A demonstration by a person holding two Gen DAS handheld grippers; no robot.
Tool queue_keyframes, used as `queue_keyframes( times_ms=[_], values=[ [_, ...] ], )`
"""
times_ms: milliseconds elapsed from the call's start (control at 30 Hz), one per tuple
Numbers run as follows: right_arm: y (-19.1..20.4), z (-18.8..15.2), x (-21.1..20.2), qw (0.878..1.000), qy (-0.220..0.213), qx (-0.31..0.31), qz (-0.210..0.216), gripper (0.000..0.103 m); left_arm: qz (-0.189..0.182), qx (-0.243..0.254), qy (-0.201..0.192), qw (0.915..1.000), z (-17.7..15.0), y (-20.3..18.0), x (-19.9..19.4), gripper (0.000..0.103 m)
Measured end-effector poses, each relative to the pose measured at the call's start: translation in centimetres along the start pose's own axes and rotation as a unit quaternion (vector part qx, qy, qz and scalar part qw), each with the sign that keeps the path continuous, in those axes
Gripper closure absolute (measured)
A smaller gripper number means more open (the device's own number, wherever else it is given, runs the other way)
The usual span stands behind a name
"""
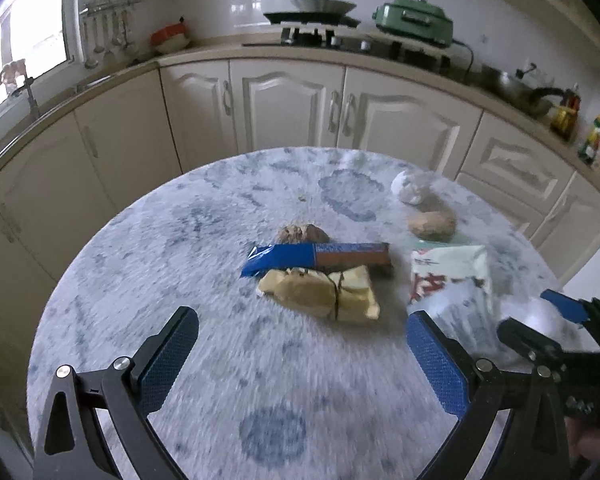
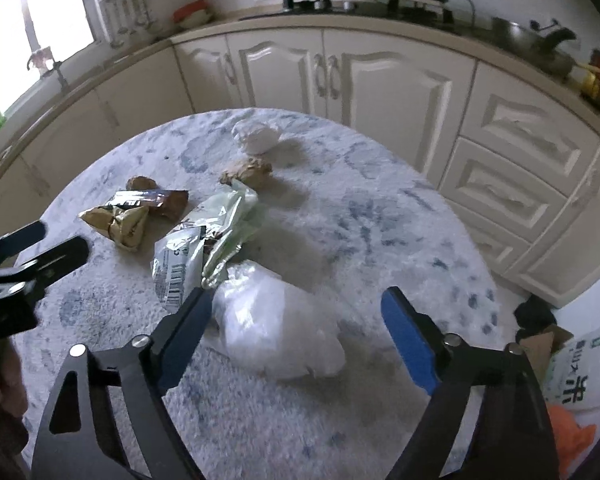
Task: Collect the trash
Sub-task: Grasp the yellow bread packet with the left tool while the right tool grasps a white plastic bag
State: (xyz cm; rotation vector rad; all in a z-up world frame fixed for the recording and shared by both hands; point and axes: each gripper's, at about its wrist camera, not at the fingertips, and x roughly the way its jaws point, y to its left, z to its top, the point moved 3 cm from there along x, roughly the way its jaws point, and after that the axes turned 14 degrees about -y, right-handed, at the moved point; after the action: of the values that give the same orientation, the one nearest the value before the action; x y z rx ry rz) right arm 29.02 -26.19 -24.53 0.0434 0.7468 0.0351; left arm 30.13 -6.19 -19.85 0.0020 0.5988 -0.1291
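A home kitchen, going by cream panelled cabinets (image 1: 284, 100) at twelve o'clock under a countertop (image 1: 204, 50) bearing a gas hob (image 1: 312, 36), wok (image 1: 322, 6), green appliance (image 1: 416, 20), hanging utensils (image 1: 106, 28).

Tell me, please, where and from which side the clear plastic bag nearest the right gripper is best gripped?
Grip the clear plastic bag across its puffed-up middle, coming down from above. It lies slumped on the table between the open fingers of the right gripper; the soft bulge should pinch easily, probably better than its flat edges.
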Motion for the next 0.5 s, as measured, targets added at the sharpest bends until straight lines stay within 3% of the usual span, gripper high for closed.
queue_keyframes(
  times_ms=[133,200,233,367,500],
  values=[
    [0.4,-0.1,0.5,1.0,0.003,0.0,0.018,0.032,0.012,0.01,0.02,0.9997,-0.4,-0.3,4.0,0.001],
    [0.8,-0.2,0.6,1.0,0.002,-0.006,0.025,0.044,0.011,0.008,0.025,0.9996,-0.4,-0.4,5.2,0.002],
    [1.0,-0.3,0.6,1.0,0.002,-0.008,0.03,0.048,0.01,0.007,0.024,0.9996,-0.4,-0.4,5.6,0.005],
    [1.4,-0.6,0.6,0.999,0.002,-0.009,0.034,0.056,-0.011,0.001,0.019,0.9998,-0.4,-0.7,6.5,0.039],
    [1.2,-1.2,-0.3,0.999,-0.002,0.006,0.036,0.058,-0.027,-0.012,0.017,0.9994,-1.0,-0.3,6.3,0.04]
  ],
)
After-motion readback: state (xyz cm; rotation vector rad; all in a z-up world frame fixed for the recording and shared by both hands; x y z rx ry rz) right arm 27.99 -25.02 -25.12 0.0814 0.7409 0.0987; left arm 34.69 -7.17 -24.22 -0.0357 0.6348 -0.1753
